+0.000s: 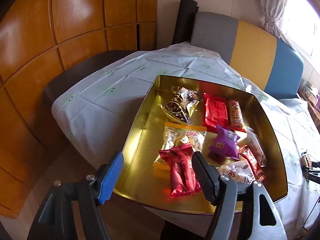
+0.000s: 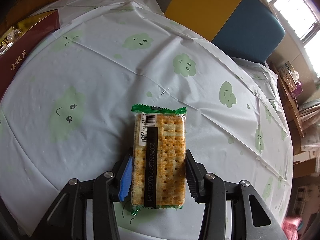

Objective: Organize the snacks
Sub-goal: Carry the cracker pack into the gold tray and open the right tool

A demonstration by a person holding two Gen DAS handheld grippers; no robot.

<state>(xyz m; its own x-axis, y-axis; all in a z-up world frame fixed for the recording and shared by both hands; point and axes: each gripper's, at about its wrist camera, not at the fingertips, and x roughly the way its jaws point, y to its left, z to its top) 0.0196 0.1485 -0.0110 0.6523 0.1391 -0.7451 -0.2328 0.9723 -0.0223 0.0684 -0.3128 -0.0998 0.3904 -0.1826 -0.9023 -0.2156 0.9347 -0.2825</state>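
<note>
Left wrist view: the left gripper (image 1: 156, 172) stands wide open with nothing held, its blue pad at lower left and black pad at lower centre, above the near edge of a gold tin (image 1: 138, 140). A red packet (image 1: 183, 172) lies in the tin between the pads, untouched, with a purple packet (image 1: 225, 142) to its right. Right wrist view: the right gripper (image 2: 159, 172) is closed on a cracker pack (image 2: 160, 156) at lower centre, pads pressing its long sides, over the tablecloth (image 2: 96, 76). The tin's red outer wall shows at upper left.
</note>
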